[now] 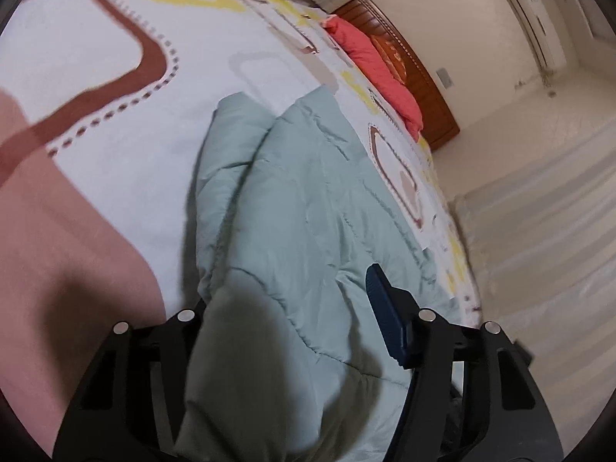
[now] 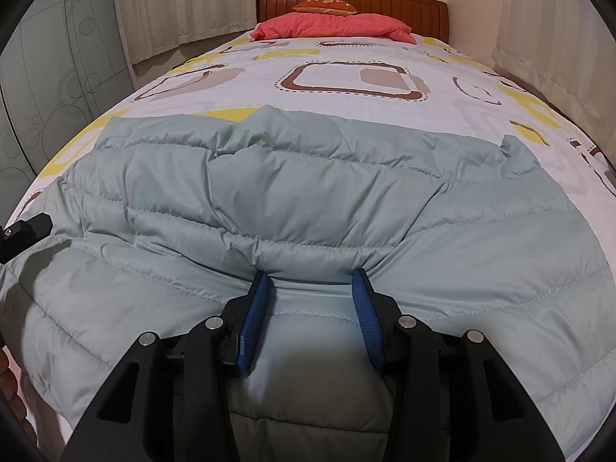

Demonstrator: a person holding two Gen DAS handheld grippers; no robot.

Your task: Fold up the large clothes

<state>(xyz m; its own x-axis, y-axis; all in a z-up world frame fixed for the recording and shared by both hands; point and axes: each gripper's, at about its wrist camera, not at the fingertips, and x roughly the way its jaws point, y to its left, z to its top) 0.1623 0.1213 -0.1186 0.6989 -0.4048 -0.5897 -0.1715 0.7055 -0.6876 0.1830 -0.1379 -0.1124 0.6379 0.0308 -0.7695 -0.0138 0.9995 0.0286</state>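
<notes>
A pale green quilted down jacket (image 2: 308,200) lies spread across the near end of the bed. My right gripper (image 2: 313,281) has its blue pads (image 2: 364,308) set apart around a thick fold of the jacket's near edge, the fabric bunched between them. In the left wrist view the same jacket (image 1: 300,200) runs away from me. My left gripper (image 1: 285,308) has jacket fabric filling the wide gap between its fingers. Only its right blue pad (image 1: 385,319) shows; the left one is hidden under the cloth. The left gripper's black body (image 2: 23,235) shows at the left edge of the right wrist view.
The bed sheet (image 2: 346,54) is white with brown and yellow squares. A red pillow (image 2: 331,25) and an orange cushion (image 2: 325,5) lie by the wooden headboard (image 2: 404,2). Curtains (image 2: 184,4) hang at both sides. An air conditioner (image 1: 535,23) is on the wall.
</notes>
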